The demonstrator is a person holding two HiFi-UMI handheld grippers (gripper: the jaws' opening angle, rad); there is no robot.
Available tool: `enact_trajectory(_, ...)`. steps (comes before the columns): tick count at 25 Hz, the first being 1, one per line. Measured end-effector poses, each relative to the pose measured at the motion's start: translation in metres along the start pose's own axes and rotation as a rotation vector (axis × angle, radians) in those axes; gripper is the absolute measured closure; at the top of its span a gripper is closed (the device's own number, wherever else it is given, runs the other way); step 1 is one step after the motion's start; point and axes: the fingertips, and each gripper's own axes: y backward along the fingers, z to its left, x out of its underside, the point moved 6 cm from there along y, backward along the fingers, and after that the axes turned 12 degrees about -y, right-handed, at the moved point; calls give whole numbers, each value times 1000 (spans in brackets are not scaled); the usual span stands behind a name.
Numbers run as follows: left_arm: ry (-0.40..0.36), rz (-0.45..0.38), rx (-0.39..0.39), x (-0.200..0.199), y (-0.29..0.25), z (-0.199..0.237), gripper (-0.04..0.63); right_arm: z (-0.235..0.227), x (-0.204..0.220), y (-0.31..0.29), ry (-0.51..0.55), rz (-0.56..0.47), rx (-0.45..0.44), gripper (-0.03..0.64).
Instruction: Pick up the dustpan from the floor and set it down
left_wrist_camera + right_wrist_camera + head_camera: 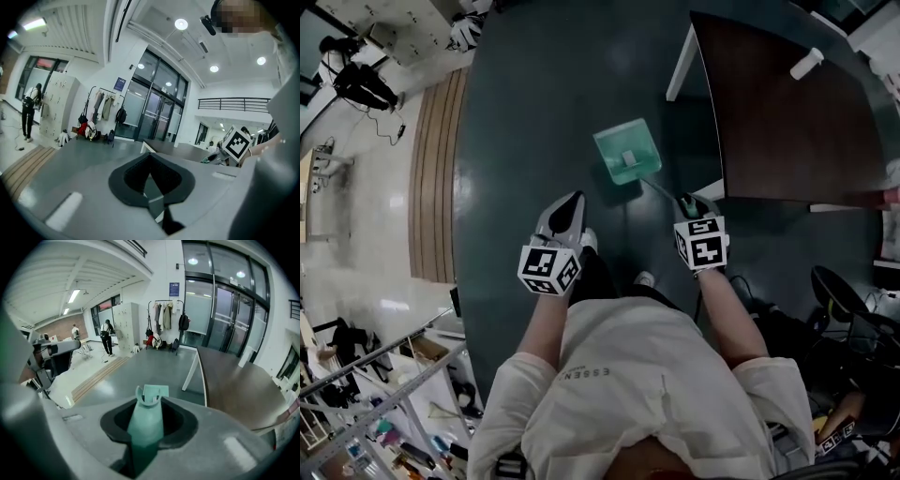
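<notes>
The green dustpan (626, 150) hangs over the dark floor, its pan end pointing away from me. Its thin handle runs back into my right gripper (687, 201), which is shut on it. In the right gripper view the green handle (144, 427) fills the gap between the jaws of the right gripper (149, 403), and the pan (158, 391) shows small beyond its end. My left gripper (573, 199) is held up at the left, shut, with nothing in it. In the left gripper view the left gripper (150, 158) has its tips meeting.
A dark brown table (787, 122) with a white leg (680, 66) stands at the right, a white bottle (806, 63) lying on it. A wooden strip (436, 178) edges the dark floor at the left. Cluttered racks (384, 412) stand at the lower left. My shoes (644, 278) are below.
</notes>
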Motion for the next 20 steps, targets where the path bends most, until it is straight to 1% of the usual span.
enact_trajectory(3, 11, -10, -11, -5, 6, -2, 580, -4, 1, 5, 14, 9, 4, 549)
enact_trajectory(7, 8, -23, 8, -11, 3, -11, 580, -14, 8, 8, 12, 27, 5, 549)
enact_trajectory(10, 8, -22, 4, -14, -1, -6, 580, -12, 9, 5, 9, 37, 6, 549)
enact_trajectory(13, 30, -20, 4, -14, 0, -1, 580, -8, 11, -3, 14, 57, -3, 549)
enact_trajectory(16, 48, -6, 20, -10, -6, -1, 580, -7, 11, -13, 10, 83, -12, 549)
enact_trajectory(20, 76, 33, 38, 3, -21, 3, 580, -7, 13, -34, 2, 128, -20, 549)
